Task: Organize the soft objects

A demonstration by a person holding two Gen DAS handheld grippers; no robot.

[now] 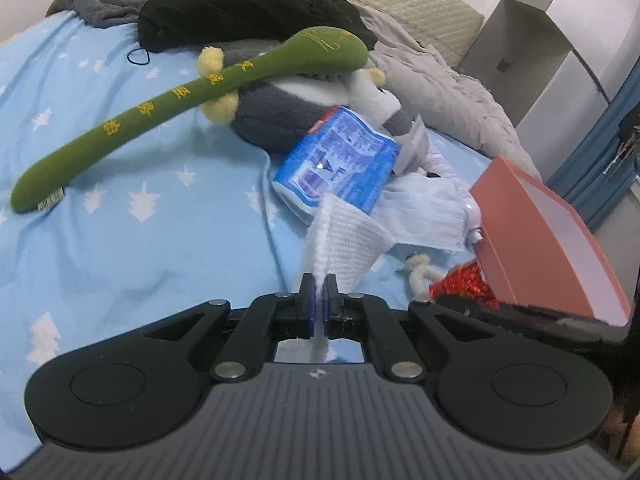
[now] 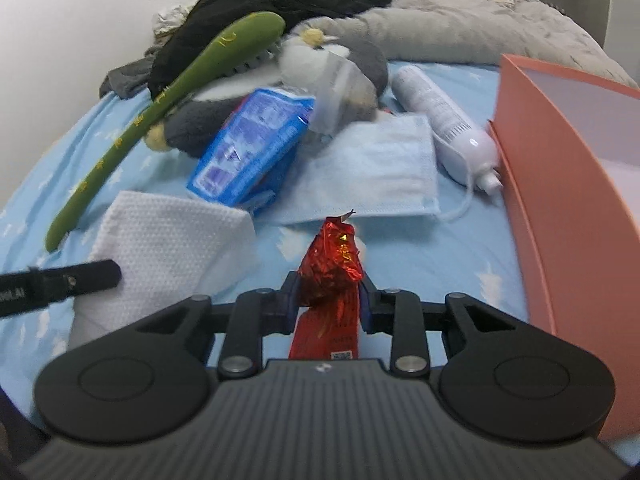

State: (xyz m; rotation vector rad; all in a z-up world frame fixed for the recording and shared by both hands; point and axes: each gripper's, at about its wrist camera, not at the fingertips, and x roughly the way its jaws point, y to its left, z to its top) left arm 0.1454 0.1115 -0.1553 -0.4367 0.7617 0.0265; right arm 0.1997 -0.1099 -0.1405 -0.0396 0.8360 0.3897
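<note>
On a blue bed sheet [image 1: 120, 240] lies a pile of soft things. My left gripper [image 1: 319, 284] is shut on a white textured cloth [image 1: 344, 236], which hangs lifted from the sheet; the cloth [image 2: 168, 236] also shows in the right wrist view. My right gripper [image 2: 329, 284] is shut on a crinkled red foil packet [image 2: 330, 260], held upright above the sheet. Beyond lie a blue tissue pack [image 1: 340, 160] [image 2: 248, 148], a light blue face mask [image 2: 372, 176], a long green plush [image 1: 160, 112] [image 2: 160, 108] and a grey plush toy [image 1: 276, 116] [image 2: 192, 120].
An open salmon-pink box [image 1: 540, 240] [image 2: 568, 184] stands at the right. A white bottle [image 2: 444, 120] lies beside it. Black clothing [image 1: 240, 4] and a grey blanket [image 1: 440, 80] are heaped at the back. A grey cabinet [image 1: 540, 40] stands past the bed.
</note>
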